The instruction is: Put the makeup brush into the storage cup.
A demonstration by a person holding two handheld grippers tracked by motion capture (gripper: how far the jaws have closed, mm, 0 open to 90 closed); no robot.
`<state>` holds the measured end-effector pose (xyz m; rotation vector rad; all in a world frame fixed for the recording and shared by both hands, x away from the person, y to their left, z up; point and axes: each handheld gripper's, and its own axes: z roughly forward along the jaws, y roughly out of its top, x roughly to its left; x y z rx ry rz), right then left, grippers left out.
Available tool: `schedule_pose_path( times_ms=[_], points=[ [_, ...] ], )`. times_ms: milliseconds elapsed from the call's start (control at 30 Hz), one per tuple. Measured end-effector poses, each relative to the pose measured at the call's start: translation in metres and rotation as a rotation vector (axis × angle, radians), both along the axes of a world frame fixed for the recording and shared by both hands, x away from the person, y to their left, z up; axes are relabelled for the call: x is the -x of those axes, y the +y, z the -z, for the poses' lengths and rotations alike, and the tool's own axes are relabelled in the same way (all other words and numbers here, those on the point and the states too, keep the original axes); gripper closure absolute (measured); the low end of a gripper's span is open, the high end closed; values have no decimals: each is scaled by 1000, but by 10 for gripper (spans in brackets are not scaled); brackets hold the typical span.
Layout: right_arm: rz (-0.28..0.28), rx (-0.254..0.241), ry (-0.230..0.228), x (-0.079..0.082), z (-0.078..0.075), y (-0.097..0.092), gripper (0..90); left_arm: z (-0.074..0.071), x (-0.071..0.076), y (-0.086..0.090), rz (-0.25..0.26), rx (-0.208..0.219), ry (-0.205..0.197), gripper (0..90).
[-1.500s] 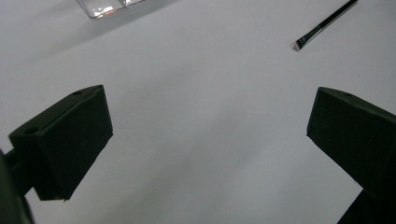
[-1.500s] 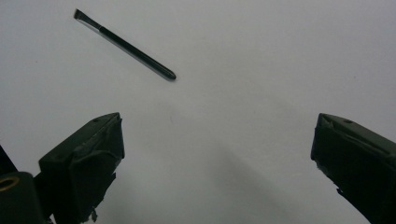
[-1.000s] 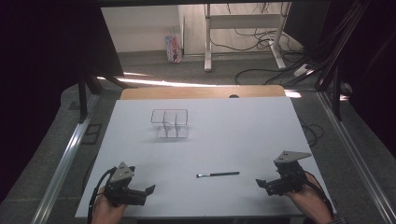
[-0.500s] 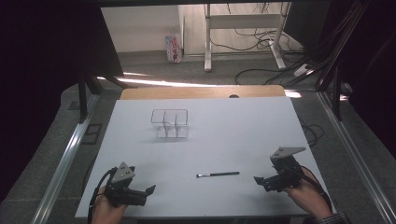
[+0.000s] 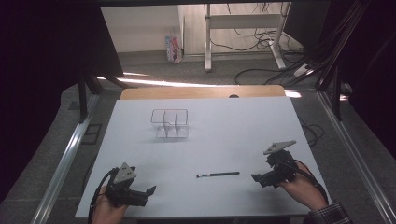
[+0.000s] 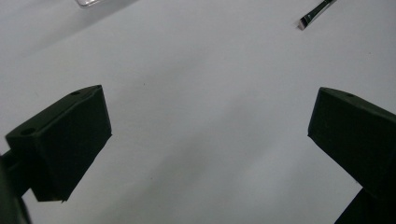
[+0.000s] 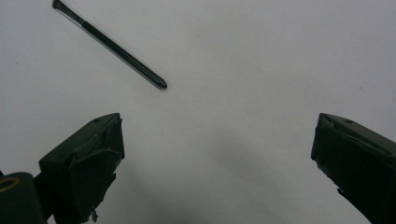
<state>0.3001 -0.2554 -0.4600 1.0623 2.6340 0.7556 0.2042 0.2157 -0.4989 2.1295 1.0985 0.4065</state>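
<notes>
Brush (image 5: pixel 218 175) lies free — bristle tip cut off in left view; both tongs gape.

Right gripper (image 5: pixel 259 178) nearer brush (image 5: pixel 218 175) (slightly) — lower.

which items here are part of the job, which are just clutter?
In play:
- thin black brush with a small bristle tip, lying flat between the two hands
- right tongs, open, nearest it
- left tongs, open

Just lying about:
- clear plastic divided organiser box, farther back on the white table
- cables on the floor
</notes>
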Motion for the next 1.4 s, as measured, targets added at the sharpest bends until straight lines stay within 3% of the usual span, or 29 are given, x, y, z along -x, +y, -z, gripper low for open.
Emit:
schedule_pose_path(
  times_ms=[100,833,1400],
  points=[
    [-4,3,20,-3,0,4,13,0,0,0,-3,-1,1,0],
    [-100,76,42,-20,0,42,2,1,-1,2,-11,1,10,0],
    [-176,130,51,-30,3,75,91,2,-1,3,-17,1,20,0]
  ],
)
